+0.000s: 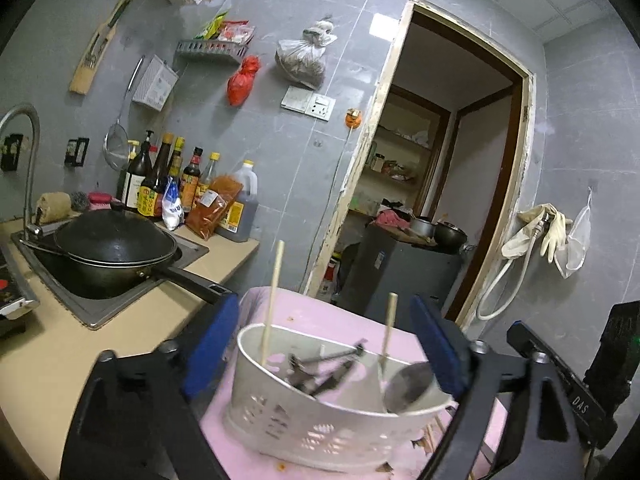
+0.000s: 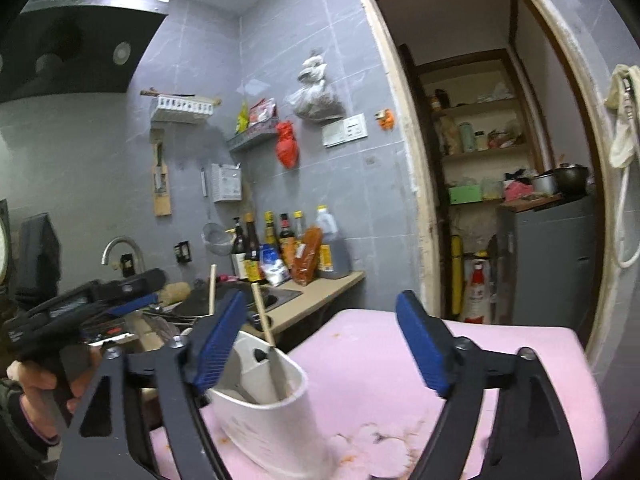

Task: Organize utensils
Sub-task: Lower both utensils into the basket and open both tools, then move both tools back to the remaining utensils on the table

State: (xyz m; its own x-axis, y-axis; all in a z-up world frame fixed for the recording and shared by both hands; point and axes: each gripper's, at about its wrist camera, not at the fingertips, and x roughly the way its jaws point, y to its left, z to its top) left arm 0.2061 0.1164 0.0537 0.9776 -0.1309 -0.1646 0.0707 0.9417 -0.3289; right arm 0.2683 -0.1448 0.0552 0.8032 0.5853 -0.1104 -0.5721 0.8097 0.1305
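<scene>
A white perforated utensil holder [image 1: 320, 412] stands on a pink pad [image 1: 344, 320], near the pad's edge that faces the kitchen counter [image 1: 48, 344]. In the left wrist view the left gripper [image 1: 326, 344] stands wide, its blue pads on either side of the holder and clear of its walls, holding nothing. Inside the holder two wooden chopsticks [image 1: 272, 300] stand up, one near each end, with dark metal utensils [image 1: 324, 368] lying tilted in the middle and a metal ladle [image 1: 410, 390] leaning at the end toward the doorway. The right gripper [image 2: 324, 344] is also spread wide and empty; its left pad sits just beside the holder's rim, its right pad well apart over bare pad. In the right wrist view a hand [image 2: 44, 392] grips the left gripper's handle. On the counter a black wok [image 1: 116, 248] rests in the sink [image 1: 100, 308], with sauce bottles [image 1: 168, 176] along the wall behind it.
</scene>
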